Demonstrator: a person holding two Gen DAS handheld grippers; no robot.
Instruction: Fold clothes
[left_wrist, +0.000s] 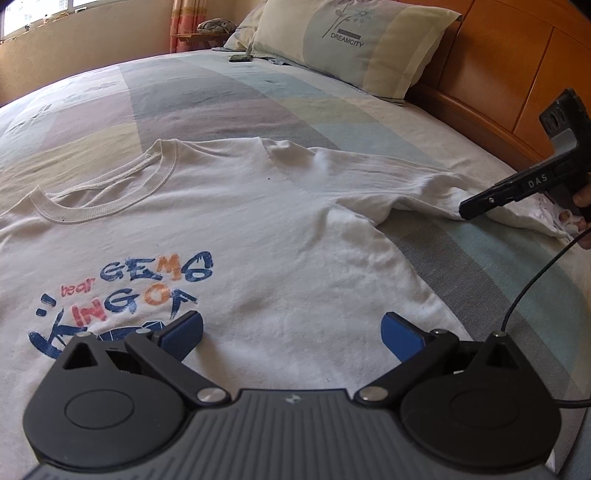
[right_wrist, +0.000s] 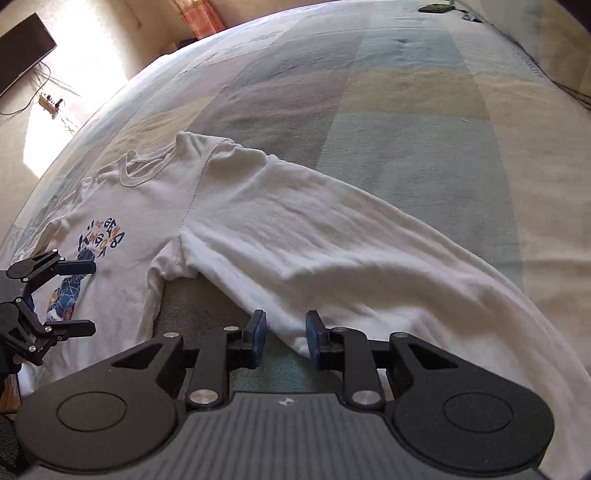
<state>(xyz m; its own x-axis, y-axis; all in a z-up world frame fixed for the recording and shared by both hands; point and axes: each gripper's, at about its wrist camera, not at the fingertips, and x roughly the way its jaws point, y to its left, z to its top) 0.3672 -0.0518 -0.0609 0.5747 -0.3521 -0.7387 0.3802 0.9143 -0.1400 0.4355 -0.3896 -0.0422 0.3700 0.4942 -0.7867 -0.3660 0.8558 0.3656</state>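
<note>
White shirt lies face up on the striped bed, collar ribbed, blue-and-orange lettering on the chest, one long sleeve stretched sideways. Left gripper hovers wide open; right gripper stands partly open around the sleeve's edge.

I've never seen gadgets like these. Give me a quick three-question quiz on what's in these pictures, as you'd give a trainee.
1. True or false: the white long-sleeved cotton shirt lies spread on the pastel striped bed sheet with its blue and orange lettering facing up.
2. The left claw is: A) open above the shirt's chest; B) shut on the collar; C) pushed under the sheet.
3. Fill in: the pale rectangular pillow bears the word ____.
Key: 1 true; 2 A; 3 DREAMCITY.
</note>
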